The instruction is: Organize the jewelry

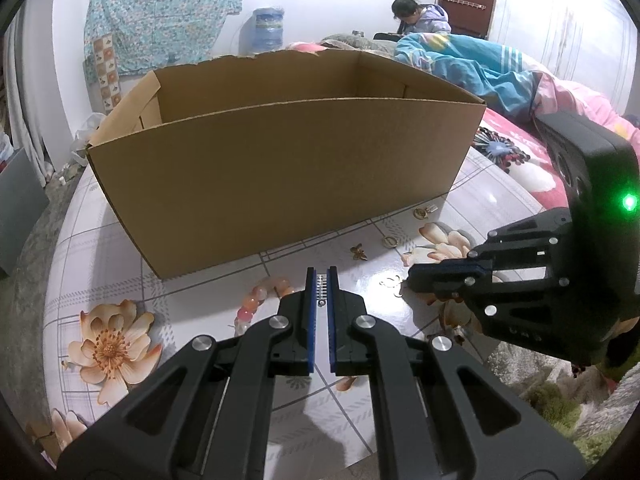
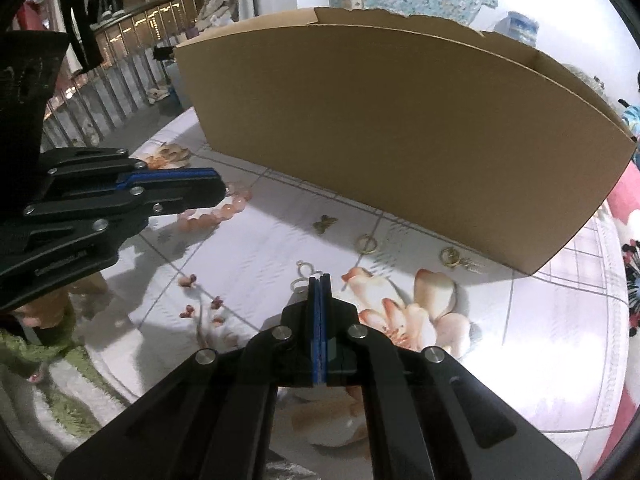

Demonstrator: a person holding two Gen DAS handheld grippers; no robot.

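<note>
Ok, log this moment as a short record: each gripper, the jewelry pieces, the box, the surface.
left gripper: nearly shut, a small silver comb-like piece between its fingers; whether gripped, cannot tell
right gripper: shut, tips at a thin gold wire earring on the table
pink bead bracelet: on the table, by the left gripper's tips
butterfly charm: loose, before the box
gold ring pieces: two, near the box's front wall
cardboard box: open-topped, upright
table: floral cloth

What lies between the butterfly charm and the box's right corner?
Two gold rings: a round ring, then a ring with clasp, along the cardboard box, seen in the right wrist view.
</note>
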